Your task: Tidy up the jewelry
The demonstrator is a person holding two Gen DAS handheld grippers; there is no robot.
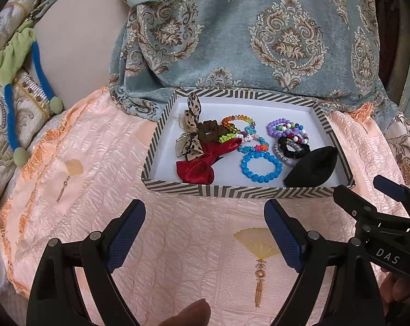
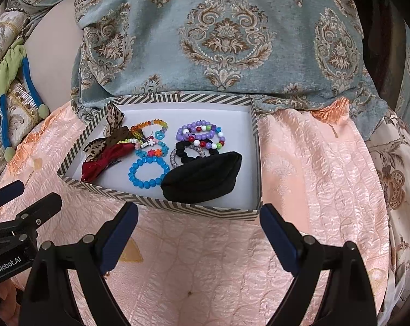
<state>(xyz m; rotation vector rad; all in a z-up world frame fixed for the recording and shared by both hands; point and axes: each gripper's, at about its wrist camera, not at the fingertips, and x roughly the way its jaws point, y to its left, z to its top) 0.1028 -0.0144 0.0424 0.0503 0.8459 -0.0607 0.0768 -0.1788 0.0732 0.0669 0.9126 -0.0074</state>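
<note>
Both claws are hovering over the peach quilted bedspread [image 1: 177, 244], short of the striped box [image 1: 259, 191]. The left claw [image 1: 205, 228] is standing wide apart and holding nothing; the right claw [image 2: 199, 231] is likewise spread and empty.

The jewelry is lying inside the box, which is resting on the bedspread against the blue patterned cushion [image 1: 259, 32]. Contents are sitting in a loose cluster: a blue bead bracelet [image 1: 261, 167] toward the near wall, purple bead bracelets [image 2: 199, 133] toward the far right, a black scrunchie [image 1: 294, 148] overlapping a rhinestone band, a red satin bow [image 1: 202, 165], a leopard-print ribbon [image 1: 192, 125], and a black fabric pouch [image 2: 202, 176] at the near right.

Handling assessment: all items are appearing light. The bead bracelets are probably elastic-strung, with hard, glossy beads likely to slip; pinching across one side of the ring seems soundest. The fabric pieces are soft and compressible, offering easy purchase at any fold. Several pieces are touching or overlapping, so lifting one is risking dragging a neighbour.
</note>
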